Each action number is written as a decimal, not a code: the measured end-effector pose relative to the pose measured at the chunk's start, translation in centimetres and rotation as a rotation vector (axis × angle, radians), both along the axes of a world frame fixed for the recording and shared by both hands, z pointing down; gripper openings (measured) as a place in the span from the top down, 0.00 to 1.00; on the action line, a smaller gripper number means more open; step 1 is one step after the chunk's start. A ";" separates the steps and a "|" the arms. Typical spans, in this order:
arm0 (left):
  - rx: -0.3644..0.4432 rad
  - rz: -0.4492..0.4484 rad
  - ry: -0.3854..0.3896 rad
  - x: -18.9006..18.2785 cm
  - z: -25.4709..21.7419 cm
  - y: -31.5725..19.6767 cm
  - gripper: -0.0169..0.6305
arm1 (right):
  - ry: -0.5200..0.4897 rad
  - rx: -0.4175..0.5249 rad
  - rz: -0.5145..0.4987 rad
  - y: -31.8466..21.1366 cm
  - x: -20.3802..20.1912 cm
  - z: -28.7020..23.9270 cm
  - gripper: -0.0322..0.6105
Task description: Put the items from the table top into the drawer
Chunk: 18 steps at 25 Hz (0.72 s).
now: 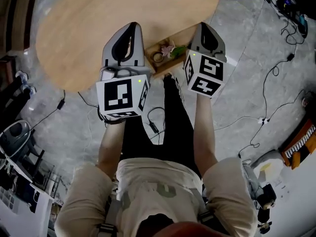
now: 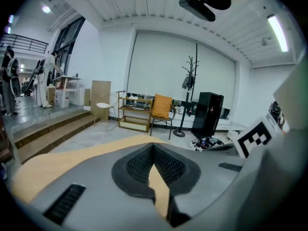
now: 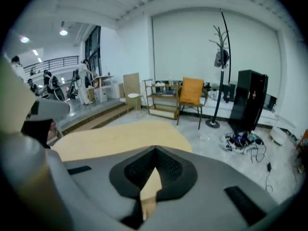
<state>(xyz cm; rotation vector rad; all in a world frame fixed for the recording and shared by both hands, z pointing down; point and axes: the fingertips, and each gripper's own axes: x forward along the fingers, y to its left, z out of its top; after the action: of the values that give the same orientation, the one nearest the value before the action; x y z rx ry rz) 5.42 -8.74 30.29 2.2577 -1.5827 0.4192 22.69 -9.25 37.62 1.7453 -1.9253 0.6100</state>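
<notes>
You hold both grippers above the near edge of the table (image 1: 74,23). Your left gripper (image 1: 129,27) is clenched, its jaws meeting with nothing between them. Your right gripper (image 1: 205,27) is clenched and empty as well. Between the two, the drawer (image 1: 165,72) stands open under the table edge, with a tape roll (image 1: 158,57), a pink item (image 1: 167,49) and a green item (image 1: 178,51) inside.

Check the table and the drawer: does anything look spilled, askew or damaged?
Nothing stands out. The drawer stands open under the table edge, with small items lying inside it. The left gripper and the right gripper are shut and empty.
</notes>
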 end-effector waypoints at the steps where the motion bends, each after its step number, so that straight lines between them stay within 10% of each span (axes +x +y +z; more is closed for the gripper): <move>1: 0.021 -0.018 0.001 -1.1 -1.9 -0.4 0.96 | -0.006 0.053 -0.012 -0.8 -1.1 -3.2 0.95; 11: 0.233 -0.151 -0.020 -9.0 -29.5 4.5 0.96 | -0.136 0.410 -0.234 4.3 -12.6 -37.3 0.95; 18: 0.372 -0.177 -0.091 -10.8 -35.5 8.3 0.96 | -0.158 0.558 -0.360 8.7 -16.3 -44.0 0.95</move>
<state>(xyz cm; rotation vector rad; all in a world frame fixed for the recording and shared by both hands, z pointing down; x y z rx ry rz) -5.38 -0.39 -5.16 2.3567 -2.0314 0.1933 6.40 -0.53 -6.40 1.6077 -2.6241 0.0776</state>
